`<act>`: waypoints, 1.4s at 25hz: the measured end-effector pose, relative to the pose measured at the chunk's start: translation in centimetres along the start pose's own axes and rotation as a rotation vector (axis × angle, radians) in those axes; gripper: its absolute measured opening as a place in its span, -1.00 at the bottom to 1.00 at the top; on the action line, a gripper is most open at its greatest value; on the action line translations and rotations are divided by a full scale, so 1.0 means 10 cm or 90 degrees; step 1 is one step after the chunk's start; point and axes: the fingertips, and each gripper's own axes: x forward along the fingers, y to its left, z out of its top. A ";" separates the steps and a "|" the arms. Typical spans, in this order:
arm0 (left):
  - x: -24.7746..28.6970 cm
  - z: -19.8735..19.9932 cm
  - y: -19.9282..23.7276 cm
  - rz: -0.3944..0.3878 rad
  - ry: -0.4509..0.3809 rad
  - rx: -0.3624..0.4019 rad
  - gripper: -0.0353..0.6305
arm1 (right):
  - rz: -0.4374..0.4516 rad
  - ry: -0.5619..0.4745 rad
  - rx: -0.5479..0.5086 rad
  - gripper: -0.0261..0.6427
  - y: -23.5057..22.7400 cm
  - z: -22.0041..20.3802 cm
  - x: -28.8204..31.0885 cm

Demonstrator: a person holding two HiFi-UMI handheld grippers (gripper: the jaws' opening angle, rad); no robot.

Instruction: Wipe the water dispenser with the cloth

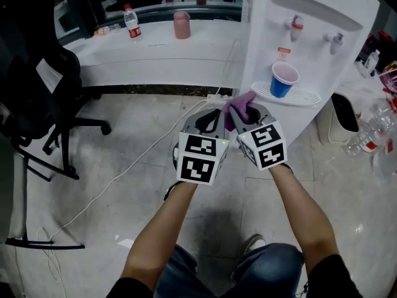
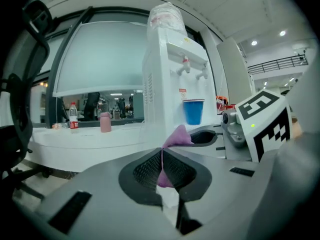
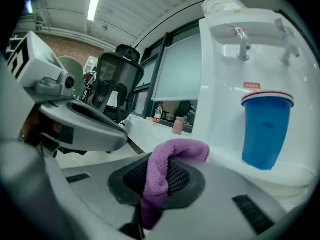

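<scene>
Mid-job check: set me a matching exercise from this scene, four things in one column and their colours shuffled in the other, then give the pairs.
Things:
1. cloth
2. cup
3. chair
4. dispenser

Colours:
A. white
B. purple
C. black
D. blue

Pairs: 1-B; 2-D; 3-C; 4-A

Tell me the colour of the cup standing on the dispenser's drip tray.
Blue. The cup shows best in the right gripper view.
</scene>
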 end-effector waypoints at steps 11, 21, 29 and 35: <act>0.08 -0.14 -0.01 0.000 -0.022 -0.018 -0.81 | 0.016 0.029 0.059 -0.79 0.07 -0.37 0.16; 0.16 -0.20 -0.19 -0.036 -0.029 -0.004 -0.81 | -0.041 0.050 0.089 -0.79 -0.28 -0.65 -0.01; 0.28 -0.24 -0.30 -0.055 -0.028 0.010 -0.81 | -0.098 0.064 0.103 -0.79 -0.74 -0.88 -0.35; 0.40 -0.34 -0.37 -0.056 -0.016 0.025 -0.81 | -0.148 0.084 0.105 -0.79 -1.13 -1.13 -0.63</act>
